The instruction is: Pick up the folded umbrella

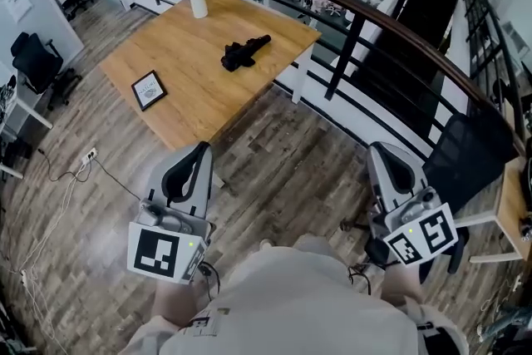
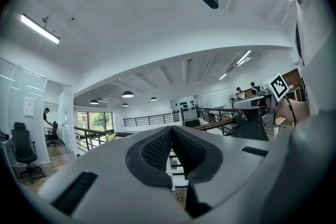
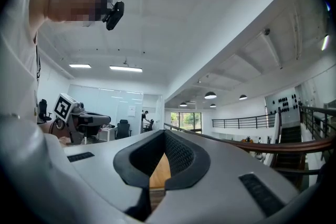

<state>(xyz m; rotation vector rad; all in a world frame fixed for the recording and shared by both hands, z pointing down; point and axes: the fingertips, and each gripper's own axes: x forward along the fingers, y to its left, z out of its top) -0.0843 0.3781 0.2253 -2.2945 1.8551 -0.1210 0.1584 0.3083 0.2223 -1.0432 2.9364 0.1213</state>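
Note:
The folded black umbrella lies on the wooden table, toward its far right side. Both grippers hang over the floor well short of the table, apart from the umbrella and pointing level. My left gripper is shut with nothing between its pads. My right gripper also looks shut and empty, its pads meeting at the tip. Neither gripper view shows the umbrella. Only a strip of wood shows through the right gripper's jaws.
A white vase stands at the table's far corner and a framed picture lies near its left edge. A dark railing runs behind and right of the table. A black chair stands at right. Cables and a power strip lie on the floor at left.

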